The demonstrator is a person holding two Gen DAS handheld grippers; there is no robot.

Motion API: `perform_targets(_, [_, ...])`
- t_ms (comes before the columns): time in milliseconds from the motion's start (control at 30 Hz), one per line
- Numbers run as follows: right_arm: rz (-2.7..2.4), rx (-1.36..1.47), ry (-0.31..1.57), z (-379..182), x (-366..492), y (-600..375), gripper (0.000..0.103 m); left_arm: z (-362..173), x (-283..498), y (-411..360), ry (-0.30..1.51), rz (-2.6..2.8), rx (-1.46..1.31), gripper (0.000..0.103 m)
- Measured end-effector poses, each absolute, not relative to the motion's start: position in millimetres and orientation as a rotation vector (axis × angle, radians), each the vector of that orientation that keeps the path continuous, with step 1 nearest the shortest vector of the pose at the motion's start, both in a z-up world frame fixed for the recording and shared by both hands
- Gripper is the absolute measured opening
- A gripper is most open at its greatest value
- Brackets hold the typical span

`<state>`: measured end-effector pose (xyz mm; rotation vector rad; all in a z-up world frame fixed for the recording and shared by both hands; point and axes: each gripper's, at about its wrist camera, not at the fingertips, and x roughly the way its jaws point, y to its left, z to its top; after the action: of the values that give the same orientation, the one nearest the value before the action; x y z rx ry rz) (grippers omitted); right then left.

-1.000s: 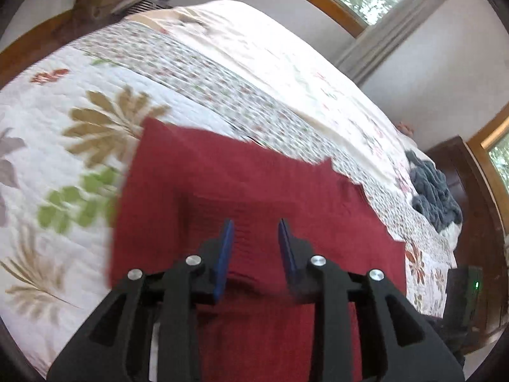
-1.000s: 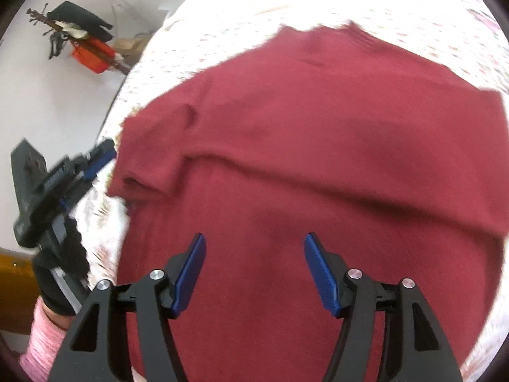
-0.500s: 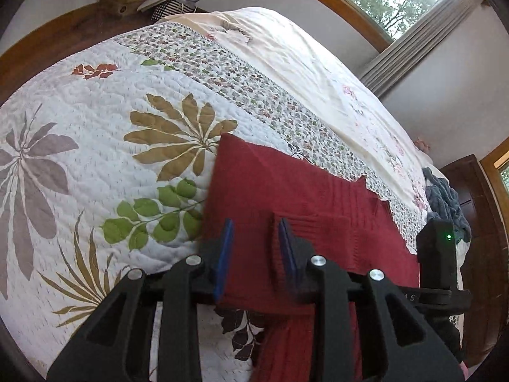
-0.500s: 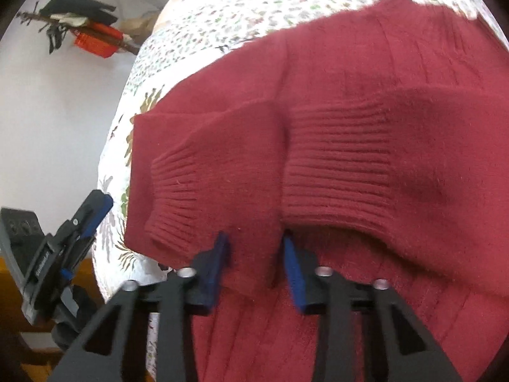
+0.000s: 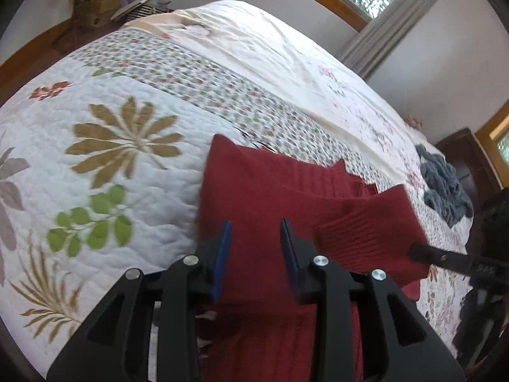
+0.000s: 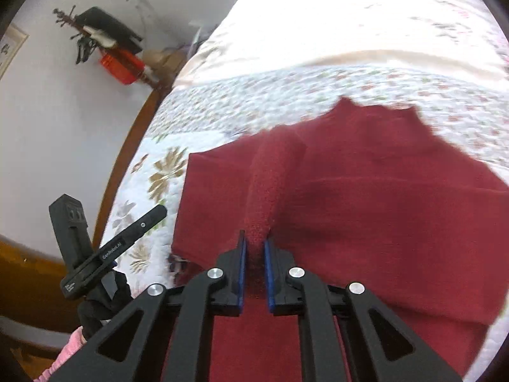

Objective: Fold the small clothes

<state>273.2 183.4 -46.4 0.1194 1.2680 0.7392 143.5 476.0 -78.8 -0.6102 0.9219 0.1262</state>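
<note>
Sweater (image 6: 381, 207) on floral quilt (image 5: 111, 159): right tool (image 6: 253, 248) clamps its sleeve, left tool (image 5: 256, 238) spread apart above.

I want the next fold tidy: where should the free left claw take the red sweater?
Left claw best takes the red sweater at its bare left side edge, coming in low from the quilt side. That edge lies flat and uncovered; the right claw already pinches the ribbed cuff.

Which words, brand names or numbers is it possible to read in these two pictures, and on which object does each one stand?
White print along the finger of the left gripper, seen from the right wrist: too blurred to read.
A second small white print lower on the same gripper: too small to read.
Red sweater and quilt: no text.
</note>
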Motion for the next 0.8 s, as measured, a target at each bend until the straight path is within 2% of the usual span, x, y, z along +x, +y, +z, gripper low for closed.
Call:
perform_targets(300, [0.589, 0.174, 1.37, -107, 297, 124, 0.01, -120, 179, 436, 1.055, 0.164, -0.467, 0.031])
perform_targets(500, [0.544, 0.185, 1.426, -145, 294, 113, 0.01, -131, 184, 437, 1.074, 0.175, -0.44, 0.031])
perform_targets(633, [0.536, 0.198, 1.438, -149, 294, 112, 0.012, -133, 185, 437, 1.075, 0.173, -0.432, 0.031])
perform_targets(667, [0.533, 0.184, 1.438, -147, 294, 112, 0.013, -133, 185, 437, 1.075, 0.173, -0.433, 0.031])
perform_targets(767, [0.494, 0.102, 1.409, -131, 291, 117, 0.027, -129, 184, 438, 1.076, 0.168, -0.444, 0.031])
perform_targets(800, [0.486, 0.056, 1.371, -119, 287, 120, 0.028, -126, 183, 438, 1.074, 0.168, -0.446, 0.031])
